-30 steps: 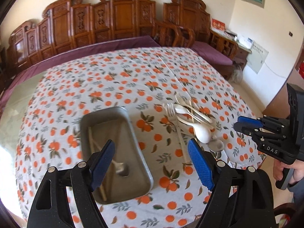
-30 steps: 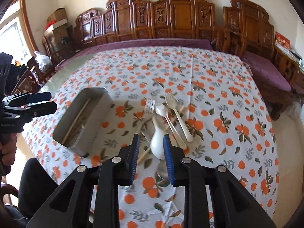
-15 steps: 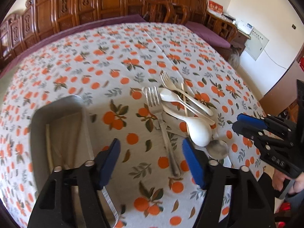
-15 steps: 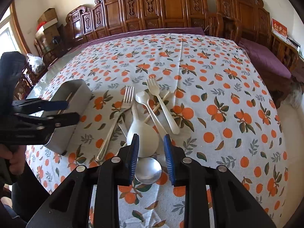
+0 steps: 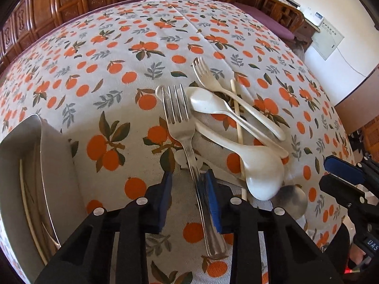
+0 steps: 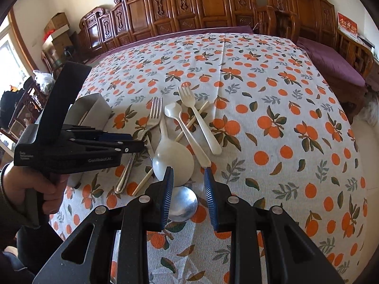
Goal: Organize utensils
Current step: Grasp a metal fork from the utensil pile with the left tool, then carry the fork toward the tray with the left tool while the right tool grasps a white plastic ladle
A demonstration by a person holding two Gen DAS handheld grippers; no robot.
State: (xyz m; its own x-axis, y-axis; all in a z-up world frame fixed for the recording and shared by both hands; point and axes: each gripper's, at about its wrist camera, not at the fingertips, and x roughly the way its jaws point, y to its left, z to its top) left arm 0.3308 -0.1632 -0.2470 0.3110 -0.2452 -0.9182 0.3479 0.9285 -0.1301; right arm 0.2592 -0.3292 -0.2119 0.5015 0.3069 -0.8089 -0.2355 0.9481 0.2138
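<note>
Fingers (image 5: pixel 163 196) of our left gripper (image 5: pixel 189 196) are straddling the metal fork (image 5: pixel 187 142), parted on either side of its handle and not yet pinching it. We are lining up along the fork's long axis: tines pointing away from us, handle running back between the pads (closer to the right pad than the left). Our right gripper (image 6: pixel 188 189) is hovering released and holding nothing, above the metal spoon (image 6: pixel 183 203) and just behind the big white spoon (image 6: pixel 173 158); the left one is plainly nearer the fork. Off to the left of our left fingers, the metal tray (image 5: pixel 54 165) is waiting. Everything is lying on an orange-printed tablecloth (image 6: pixel 272 94), with carved wooden chairs (image 6: pixel 213 7) ringing the far side.
</note>
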